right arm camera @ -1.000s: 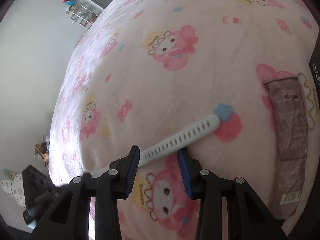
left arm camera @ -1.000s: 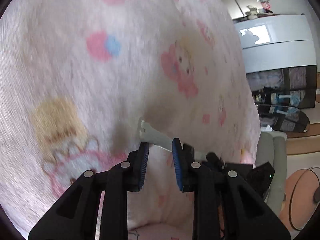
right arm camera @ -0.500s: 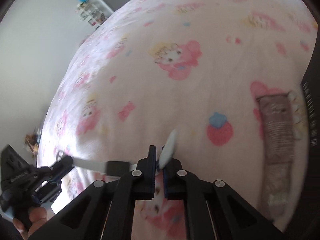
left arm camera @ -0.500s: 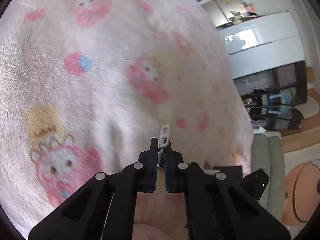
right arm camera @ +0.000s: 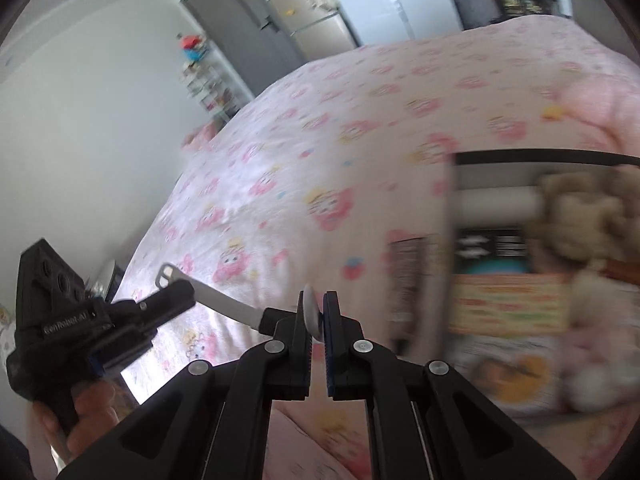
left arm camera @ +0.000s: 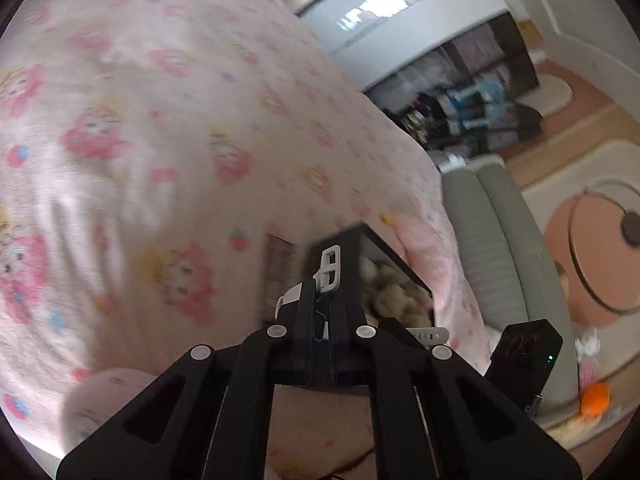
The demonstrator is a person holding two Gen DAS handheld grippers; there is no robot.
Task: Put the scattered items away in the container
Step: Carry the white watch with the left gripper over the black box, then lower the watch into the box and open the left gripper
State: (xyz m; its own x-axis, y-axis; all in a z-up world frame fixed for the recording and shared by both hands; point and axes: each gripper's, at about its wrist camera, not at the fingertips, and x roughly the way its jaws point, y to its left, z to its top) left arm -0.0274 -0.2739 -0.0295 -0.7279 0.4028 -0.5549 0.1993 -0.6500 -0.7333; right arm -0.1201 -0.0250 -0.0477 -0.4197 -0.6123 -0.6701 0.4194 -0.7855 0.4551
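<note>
A watch with a pale grey strap (right arm camera: 228,304) hangs above the pink cartoon-print blanket (left arm camera: 160,140), held at both ends. My left gripper (left arm camera: 322,280) is shut on the buckle end, and the white buckle (left arm camera: 330,266) sticks out past its fingers. My right gripper (right arm camera: 314,304) is shut on the holed strap tip (right arm camera: 310,312). In the right wrist view the left gripper (right arm camera: 176,296) and a person's hand (right arm camera: 92,408) appear at lower left. A black open container (right arm camera: 540,158) lies on the bed to the right, holding a beige plush toy (right arm camera: 580,216) and colourful packets.
A brown sachet (right arm camera: 408,280) lies on the blanket just left of the container (left arm camera: 384,248). Beyond the bed's edge stand a grey padded bench (left arm camera: 492,240), dark shelves (left arm camera: 460,100) and a round orange mat (left arm camera: 592,256). A fridge (right arm camera: 316,24) stands far back.
Both grippers closed on the strap's two ends and lifted the watch off the blanket. Both views swung up and toward the black container, which now shows.
</note>
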